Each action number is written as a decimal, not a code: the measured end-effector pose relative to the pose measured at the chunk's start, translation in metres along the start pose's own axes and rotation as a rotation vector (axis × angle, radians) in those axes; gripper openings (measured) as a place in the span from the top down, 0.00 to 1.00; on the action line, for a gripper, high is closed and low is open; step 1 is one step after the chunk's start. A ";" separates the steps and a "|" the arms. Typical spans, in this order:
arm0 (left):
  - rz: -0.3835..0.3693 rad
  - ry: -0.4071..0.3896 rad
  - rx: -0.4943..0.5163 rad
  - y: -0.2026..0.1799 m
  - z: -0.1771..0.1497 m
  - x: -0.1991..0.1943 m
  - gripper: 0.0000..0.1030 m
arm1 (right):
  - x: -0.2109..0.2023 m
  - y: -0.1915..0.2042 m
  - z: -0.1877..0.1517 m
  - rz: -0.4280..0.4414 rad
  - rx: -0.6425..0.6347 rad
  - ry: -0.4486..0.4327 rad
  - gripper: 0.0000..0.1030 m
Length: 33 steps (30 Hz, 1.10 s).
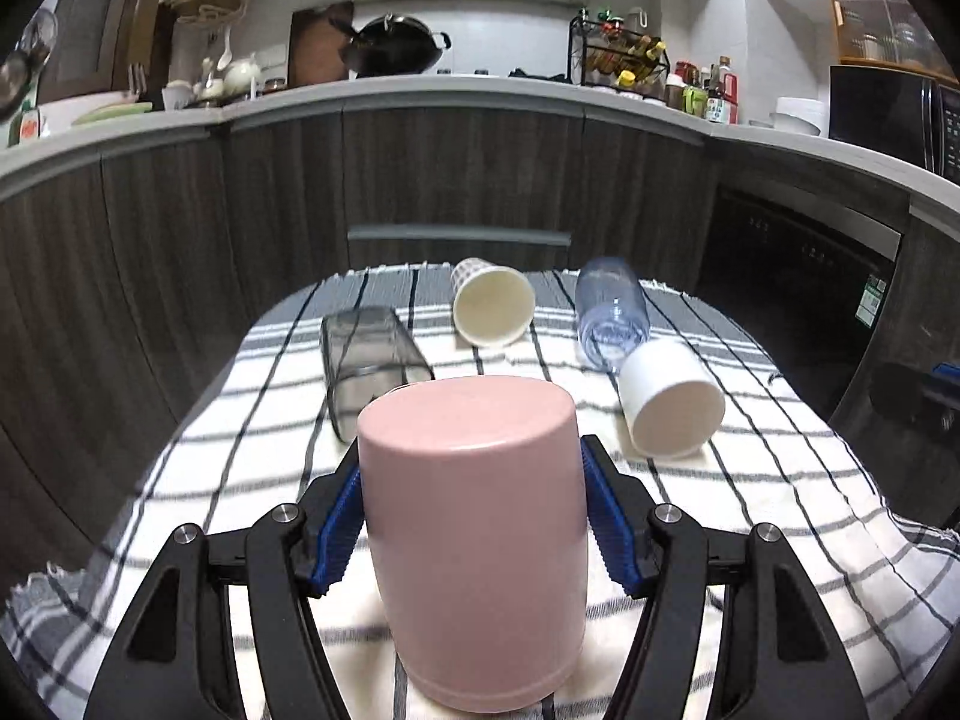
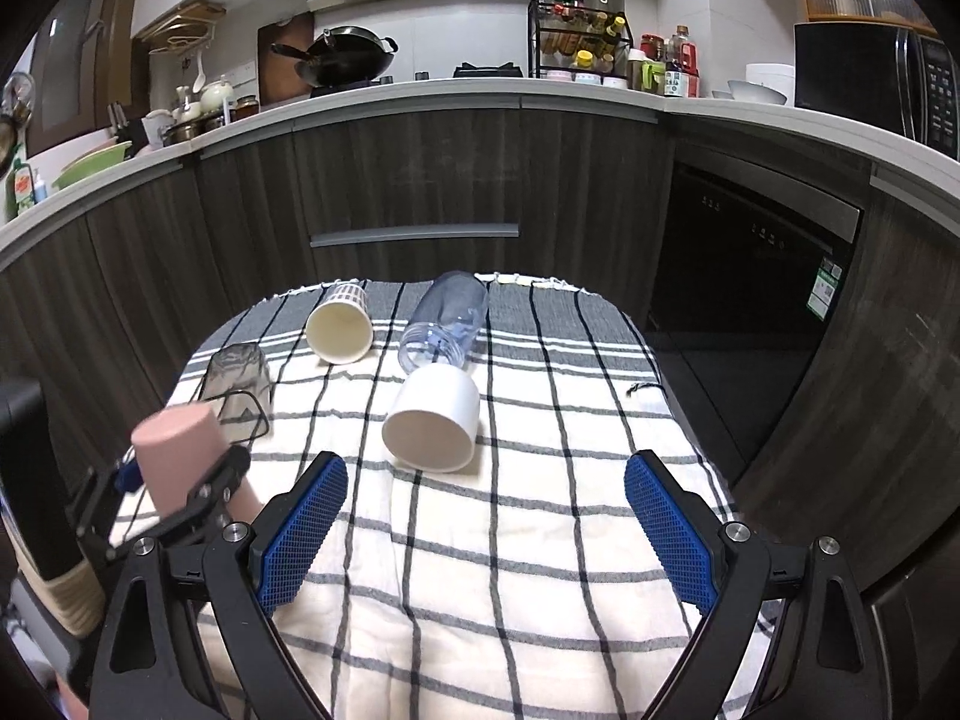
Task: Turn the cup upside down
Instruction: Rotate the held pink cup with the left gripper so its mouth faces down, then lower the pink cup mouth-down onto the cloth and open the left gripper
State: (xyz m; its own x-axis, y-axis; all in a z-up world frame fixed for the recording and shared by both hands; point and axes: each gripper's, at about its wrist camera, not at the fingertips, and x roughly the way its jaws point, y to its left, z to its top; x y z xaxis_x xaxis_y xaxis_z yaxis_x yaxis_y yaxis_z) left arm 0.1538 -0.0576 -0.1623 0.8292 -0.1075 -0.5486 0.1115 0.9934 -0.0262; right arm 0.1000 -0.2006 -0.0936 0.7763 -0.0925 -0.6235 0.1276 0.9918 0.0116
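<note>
A pink cup (image 1: 474, 540) stands upside down, base up, between my left gripper's (image 1: 471, 468) blue pads (image 1: 339, 516), which press its sides; I cannot tell whether its rim rests on the cloth. In the right wrist view the pink cup (image 2: 180, 456) and the left gripper (image 2: 180, 483) show at the left. My right gripper (image 2: 486, 486) is open and empty above the checked cloth (image 2: 480, 570), just short of a white cup (image 2: 432, 426) lying on its side.
On the cloth lie a cream paper cup (image 1: 493, 307), a clear blue bottle (image 1: 611, 312), a smoky square glass (image 1: 366, 360) and the white cup (image 1: 669, 399), all on their sides. Dark cabinets (image 1: 456, 180) and a counter stand behind; the cloth's edges drop off at both sides.
</note>
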 end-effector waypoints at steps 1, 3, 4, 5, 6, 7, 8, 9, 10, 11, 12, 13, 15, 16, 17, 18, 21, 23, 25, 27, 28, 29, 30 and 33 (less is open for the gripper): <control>0.006 -0.003 0.008 -0.002 -0.001 -0.002 0.36 | 0.000 0.000 -0.001 0.000 0.000 0.001 0.09; 0.012 0.004 0.025 -0.005 -0.004 -0.003 0.36 | 0.000 -0.002 -0.001 0.003 0.006 0.005 0.09; 0.014 0.005 0.027 -0.006 -0.005 -0.004 0.36 | 0.001 -0.002 -0.001 0.003 0.007 0.005 0.09; 0.015 0.008 0.031 -0.006 -0.006 -0.006 0.36 | 0.001 -0.003 0.000 0.004 0.008 0.006 0.09; 0.012 0.014 0.038 -0.008 -0.008 -0.008 0.36 | 0.001 -0.003 -0.001 0.004 0.008 0.006 0.09; 0.010 0.018 0.042 -0.009 -0.009 -0.009 0.36 | 0.000 -0.004 -0.001 0.003 0.010 0.003 0.09; 0.008 0.023 0.048 -0.009 -0.010 -0.011 0.36 | -0.001 -0.005 -0.001 0.003 0.012 0.000 0.09; 0.005 0.030 0.058 -0.011 -0.012 -0.012 0.36 | -0.001 -0.005 -0.001 0.002 0.013 -0.001 0.09; 0.004 0.033 0.065 -0.012 -0.013 -0.013 0.36 | -0.001 -0.006 0.000 0.001 0.015 -0.002 0.09; 0.003 0.029 0.073 -0.014 -0.014 -0.015 0.37 | -0.001 -0.007 0.000 0.001 0.018 -0.002 0.09; -0.002 0.027 0.081 -0.016 -0.014 -0.017 0.37 | -0.001 -0.007 0.000 0.001 0.019 -0.002 0.09; -0.002 0.022 0.087 -0.017 -0.014 -0.018 0.37 | -0.001 -0.008 -0.001 0.000 0.019 -0.002 0.09; 0.000 0.010 0.092 -0.018 -0.014 -0.021 0.37 | -0.002 -0.009 -0.001 -0.002 0.018 -0.002 0.09; 0.002 0.010 0.091 -0.018 -0.013 -0.022 0.37 | -0.002 -0.009 0.000 -0.001 0.020 -0.002 0.09; 0.004 0.011 0.090 -0.018 -0.013 -0.023 0.36 | -0.002 -0.009 0.000 -0.001 0.021 -0.002 0.09; 0.002 0.008 0.087 -0.017 -0.012 -0.025 0.33 | -0.002 -0.009 0.000 0.000 0.021 -0.002 0.09; 0.000 -0.023 0.078 -0.016 -0.007 -0.036 0.18 | -0.004 -0.009 0.001 0.002 0.021 -0.004 0.09; -0.001 -0.040 0.079 -0.017 -0.004 -0.042 0.16 | -0.010 -0.008 0.002 0.001 0.017 -0.018 0.09; -0.010 -0.037 0.070 -0.016 -0.001 -0.048 0.16 | -0.017 -0.005 0.005 0.001 0.006 -0.037 0.09; -0.019 -0.026 0.054 -0.014 0.002 -0.053 0.16 | -0.026 -0.002 0.007 0.002 -0.005 -0.056 0.09; -0.025 -0.026 0.036 -0.011 0.004 -0.058 0.16 | -0.031 0.000 0.009 0.002 -0.008 -0.063 0.09; -0.023 -0.027 0.026 -0.010 0.007 -0.062 0.16 | -0.035 0.001 0.009 0.004 -0.010 -0.070 0.09; -0.017 -0.027 0.015 -0.007 0.011 -0.067 0.16 | -0.039 0.001 0.010 0.006 -0.010 -0.075 0.09; -0.004 -0.023 -0.009 0.000 0.018 -0.080 0.16 | -0.053 0.003 0.013 0.013 -0.001 -0.090 0.09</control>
State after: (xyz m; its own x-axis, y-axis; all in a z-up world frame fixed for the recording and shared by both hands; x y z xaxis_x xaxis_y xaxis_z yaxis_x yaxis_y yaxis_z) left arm 0.0977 -0.0496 -0.1033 0.8412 -0.1118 -0.5291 0.1098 0.9933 -0.0352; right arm 0.0673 -0.1939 -0.0501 0.8302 -0.0871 -0.5505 0.1164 0.9930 0.0184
